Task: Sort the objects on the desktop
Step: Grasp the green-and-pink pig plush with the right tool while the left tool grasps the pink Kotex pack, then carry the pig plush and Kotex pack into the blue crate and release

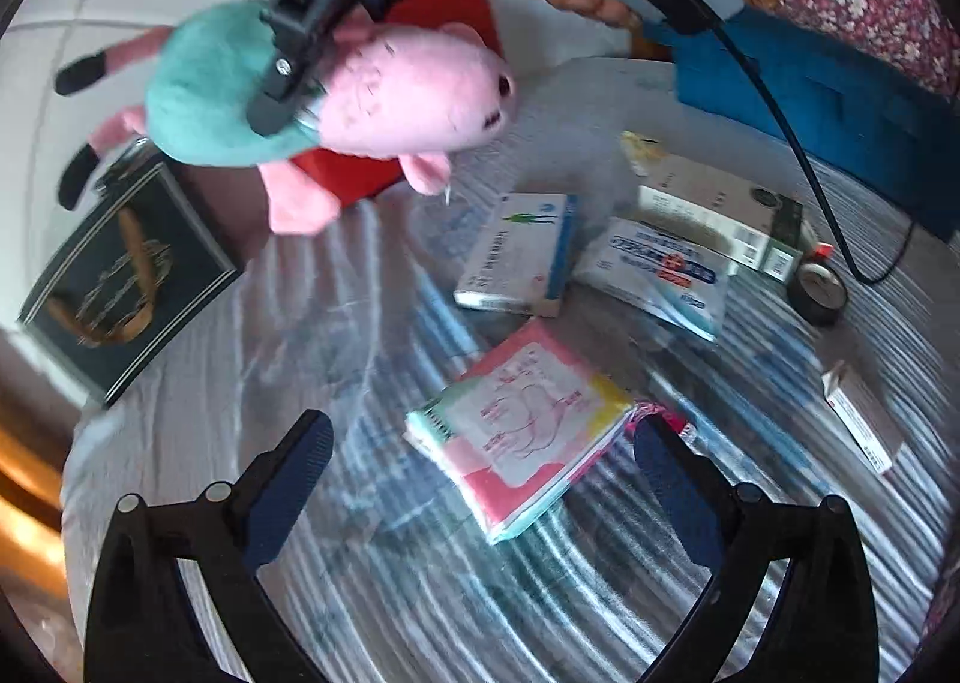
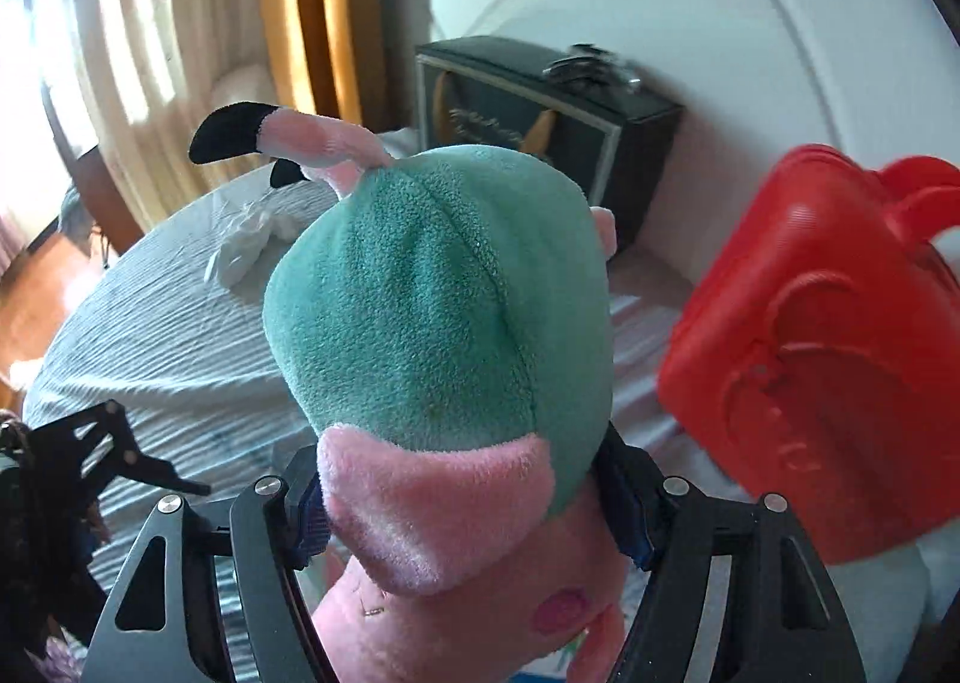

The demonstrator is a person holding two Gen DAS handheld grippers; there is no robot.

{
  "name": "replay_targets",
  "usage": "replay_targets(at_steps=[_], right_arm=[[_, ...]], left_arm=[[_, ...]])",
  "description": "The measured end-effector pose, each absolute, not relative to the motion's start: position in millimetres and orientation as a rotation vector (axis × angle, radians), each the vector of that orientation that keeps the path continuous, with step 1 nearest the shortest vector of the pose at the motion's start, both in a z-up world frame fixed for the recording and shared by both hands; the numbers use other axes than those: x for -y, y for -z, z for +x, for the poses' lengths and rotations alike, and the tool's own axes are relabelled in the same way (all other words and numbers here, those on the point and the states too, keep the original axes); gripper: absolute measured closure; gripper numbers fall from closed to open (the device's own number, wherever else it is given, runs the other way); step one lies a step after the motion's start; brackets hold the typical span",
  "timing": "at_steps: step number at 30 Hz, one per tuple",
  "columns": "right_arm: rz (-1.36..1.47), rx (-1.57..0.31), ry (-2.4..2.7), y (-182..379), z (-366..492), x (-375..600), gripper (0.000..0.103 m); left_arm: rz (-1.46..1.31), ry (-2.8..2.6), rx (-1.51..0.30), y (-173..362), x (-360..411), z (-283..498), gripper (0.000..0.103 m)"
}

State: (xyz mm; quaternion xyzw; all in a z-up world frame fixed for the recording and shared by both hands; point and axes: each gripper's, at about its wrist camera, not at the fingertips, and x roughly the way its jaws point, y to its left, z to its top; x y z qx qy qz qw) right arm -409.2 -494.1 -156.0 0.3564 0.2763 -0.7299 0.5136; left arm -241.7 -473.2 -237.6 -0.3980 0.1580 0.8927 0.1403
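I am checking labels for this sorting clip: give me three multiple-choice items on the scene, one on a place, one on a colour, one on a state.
1. Where is the plush pig?
A. flat on the table
B. held in the air
C. inside the red case

2. What colour is its garment?
A. teal
B. yellow
C. black

3. How is the left gripper?
A. shut on a box
B. shut on the pig
C. open, holding nothing

Key: 1 B, the right gripper clamps it above the cloth; 2 A, teal fabric fills the right wrist view; 3 C, its fingers stand apart.
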Motion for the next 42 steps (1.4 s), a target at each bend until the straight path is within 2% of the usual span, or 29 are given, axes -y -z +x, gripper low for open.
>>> replay_targets(at_steps=[5,7,10,12,13,17,19,21,24,29,35,42], right_arm=[[0.905,-0.567,1.878,138,-424,443,0.03],[0.938,-0.521,1.909,137,-426,427,0.03],[0.964,-0.479,1.954,136,-421,407,0.03],[0.977,-0.44,1.972,135,-420,397,0.03],[0.977,-0.43,1.985,135,-418,393,0.03],[0.954,-0.413,2.032,130,-410,388,0.03],[0.951,-0.39,2.05,128,-406,384,0.03],[0.937,-0.365,2.076,123,-401,375,0.03],[0.918,-0.305,2.115,113,-389,360,0.03],[0.869,-0.223,2.167,97,-358,334,0.03],[0.761,-0.122,2.263,43,-299,270,0.03],[0.572,-0.002,2.516,-39,-201,153,0.03]], left_arm=[[-1.115,-2.281,-0.413,250,474,-278,0.002],[-1.152,-2.163,-0.4,258,476,-288,0.013],[-1.173,-2.042,-0.426,271,474,-290,0.016],[-1.171,-2.03,-0.455,277,474,-289,0.016],[-1.184,-2.039,-0.456,281,473,-290,0.021],[-1.196,-2.138,-0.467,290,470,-281,0.026],[-1.191,-2.21,-0.525,291,463,-270,0.032],[-1.228,-2.3,-0.484,285,465,-263,0.035],[-1.231,-2.465,-0.402,269,467,-245,0.036],[-1.186,-2.629,-0.371,224,456,-211,0.037],[-0.993,-2.786,-0.417,130,420,-180,0.037],[-0.649,-2.807,-0.431,20,330,-174,0.037]])
